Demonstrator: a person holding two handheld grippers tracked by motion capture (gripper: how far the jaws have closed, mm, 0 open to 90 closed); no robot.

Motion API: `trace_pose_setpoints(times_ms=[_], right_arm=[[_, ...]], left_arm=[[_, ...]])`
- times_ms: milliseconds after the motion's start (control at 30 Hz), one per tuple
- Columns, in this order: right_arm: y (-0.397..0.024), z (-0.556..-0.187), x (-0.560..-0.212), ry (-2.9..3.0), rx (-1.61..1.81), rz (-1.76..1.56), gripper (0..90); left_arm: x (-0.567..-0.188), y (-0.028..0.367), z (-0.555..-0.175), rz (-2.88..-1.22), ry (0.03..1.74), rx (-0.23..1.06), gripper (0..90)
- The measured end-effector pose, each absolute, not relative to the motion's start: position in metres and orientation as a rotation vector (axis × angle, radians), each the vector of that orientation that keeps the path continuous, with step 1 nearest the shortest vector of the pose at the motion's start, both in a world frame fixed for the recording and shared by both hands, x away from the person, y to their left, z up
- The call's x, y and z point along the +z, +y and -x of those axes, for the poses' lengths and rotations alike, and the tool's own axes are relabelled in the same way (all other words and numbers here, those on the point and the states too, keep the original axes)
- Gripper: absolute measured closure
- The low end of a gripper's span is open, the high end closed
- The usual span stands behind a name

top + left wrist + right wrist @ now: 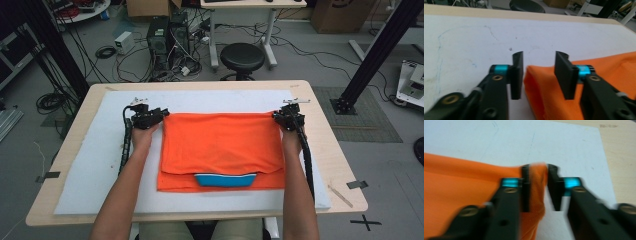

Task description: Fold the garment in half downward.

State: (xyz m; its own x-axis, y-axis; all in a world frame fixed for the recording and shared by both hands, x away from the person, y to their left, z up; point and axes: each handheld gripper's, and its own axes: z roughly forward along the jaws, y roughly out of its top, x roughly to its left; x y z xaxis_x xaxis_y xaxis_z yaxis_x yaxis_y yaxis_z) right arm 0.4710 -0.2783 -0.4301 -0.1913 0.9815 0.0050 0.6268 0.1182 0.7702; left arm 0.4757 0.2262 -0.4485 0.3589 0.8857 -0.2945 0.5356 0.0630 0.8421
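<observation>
An orange cloth (220, 145) lies folded on the white mat (100, 165), with a blue piece (226, 180) peeking out from under its near fold. My left gripper (162, 114) is at the cloth's far left corner. In the left gripper view the jaws (539, 55) stand open with the cloth's corner (541, 85) lying loose between them, not pressed by the pads. My right gripper (277, 116) is at the far right corner. Its jaws (539, 167) stand open, and the orange edge (537, 187) sits against the left one with a gap to the other.
The mat covers most of a wooden table (340, 165). Beyond the far edge stand a black stool (242, 57), computer cases (165, 40) and tangled cables on the floor. A strip of tape (357, 184) marks the table's right side.
</observation>
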Motion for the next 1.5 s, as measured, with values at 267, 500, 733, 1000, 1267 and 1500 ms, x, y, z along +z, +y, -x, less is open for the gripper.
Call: trace_pose_setpoints(times_ms=[267,500,733,1000,1267,1500], right_arm=[[-0.274,-0.444,-0.419,1.907,0.950,-1.499,49.9],[-0.277,-0.411,-0.416,1.967,0.994,-1.439,53.0],[-0.277,-0.375,-0.419,2.014,1.033,-1.382,54.7],[-0.274,-0.337,-0.432,2.056,1.038,-1.352,53.3],[-0.282,-0.314,-0.432,2.067,1.017,-1.328,59.6],[-0.281,-0.291,-0.433,2.123,0.986,-1.308,66.0]], left_arm=[[-0.443,0.232,-0.437,-1.595,1.237,0.444,46.7],[-0.441,0.232,-0.403,-1.622,1.189,0.407,41.4],[-0.443,0.223,-0.366,-1.678,1.106,0.385,42.0],[-0.448,0.215,-0.340,-1.714,1.065,0.307,35.4],[-0.452,0.209,-0.317,-1.792,1.063,0.347,51.5],[-0.452,0.210,-0.309,-1.834,1.077,0.345,63.8]])
